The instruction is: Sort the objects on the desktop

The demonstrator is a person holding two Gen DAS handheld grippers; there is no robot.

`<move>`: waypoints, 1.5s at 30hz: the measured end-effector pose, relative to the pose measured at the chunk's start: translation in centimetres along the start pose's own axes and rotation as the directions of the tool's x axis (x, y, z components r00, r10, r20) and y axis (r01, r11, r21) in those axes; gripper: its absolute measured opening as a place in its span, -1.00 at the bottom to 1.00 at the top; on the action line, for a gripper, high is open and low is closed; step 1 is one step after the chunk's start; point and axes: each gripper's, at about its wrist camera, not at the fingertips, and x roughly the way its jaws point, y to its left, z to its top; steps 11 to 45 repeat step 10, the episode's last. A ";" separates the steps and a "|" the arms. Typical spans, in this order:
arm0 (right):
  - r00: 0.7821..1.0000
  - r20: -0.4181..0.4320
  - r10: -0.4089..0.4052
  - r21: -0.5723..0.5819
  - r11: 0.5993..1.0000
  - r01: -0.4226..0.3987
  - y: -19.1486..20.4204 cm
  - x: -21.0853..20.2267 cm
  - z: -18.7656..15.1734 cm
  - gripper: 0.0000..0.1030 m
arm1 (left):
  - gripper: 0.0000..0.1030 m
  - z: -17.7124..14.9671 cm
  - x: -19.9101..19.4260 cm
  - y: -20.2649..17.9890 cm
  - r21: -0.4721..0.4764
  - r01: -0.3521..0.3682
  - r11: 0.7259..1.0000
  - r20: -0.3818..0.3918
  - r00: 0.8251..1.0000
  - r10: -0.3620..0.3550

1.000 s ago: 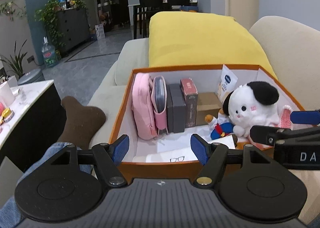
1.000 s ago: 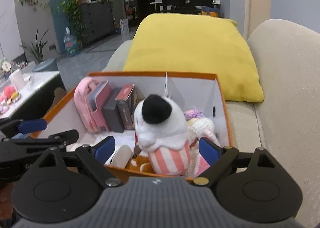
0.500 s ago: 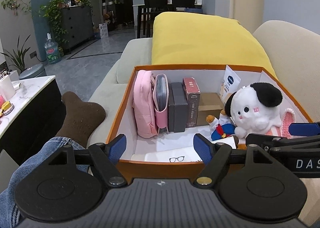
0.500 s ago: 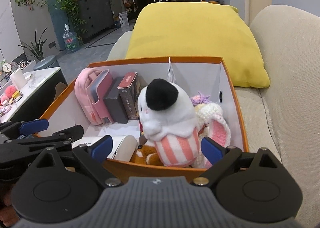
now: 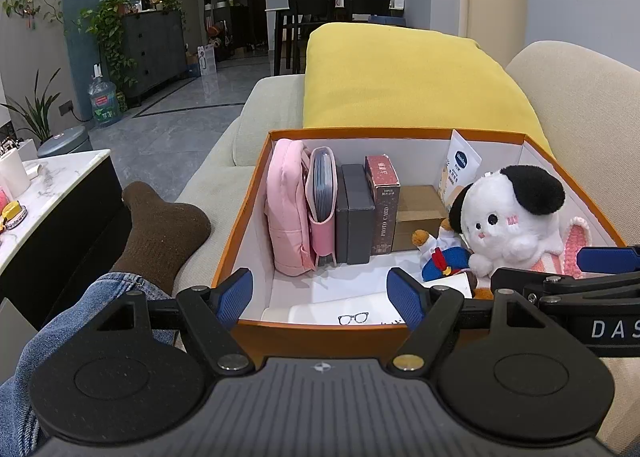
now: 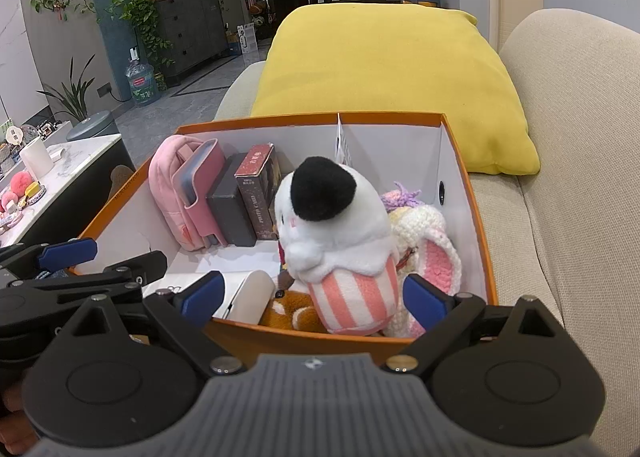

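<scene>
With both grippers hovering empty at the orange box's (image 6: 360, 339) near rim, the plush dog (image 6: 340, 241) stands upright directly ahead of the right gripper (image 6: 316, 303), probably nearer it than the left gripper (image 5: 322, 293), both spread wide.

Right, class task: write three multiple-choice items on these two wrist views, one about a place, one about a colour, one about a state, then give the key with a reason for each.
1. Where does the pink pouch stand in the orange box?
A. against the left wall, seen from the left wrist
B. in the middle
C. outside on the sofa

2. What colour is the cushion behind the box?
A. grey
B. yellow
C. pink

3. How is the left gripper?
A. shut on the plush dog
B. shut on the dark grey case
C. open, holding nothing

Key:
1 A, the pouch leans by the left wall, beside the dark grey case.
2 B, the cushion is plainly yellow in both views.
3 C, its blue pads stand apart at the box's near rim, clear of the plush dog.
</scene>
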 end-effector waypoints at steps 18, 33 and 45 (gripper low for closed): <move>1.000 0.001 -0.001 0.001 1.000 0.001 0.0 0.0 0.0 0.86 | 0.69 0.0 -0.1 -0.1 -0.002 0.000 1.000 -0.001 1.000 0.000; 1.000 0.001 -0.001 0.001 1.000 0.001 0.0 0.0 0.0 0.86 | 0.69 0.0 -0.1 -0.1 -0.002 0.000 1.000 -0.001 1.000 0.000; 1.000 0.001 -0.001 0.001 1.000 0.001 0.0 0.0 0.0 0.86 | 0.69 0.0 -0.1 -0.1 -0.002 0.000 1.000 -0.001 1.000 0.000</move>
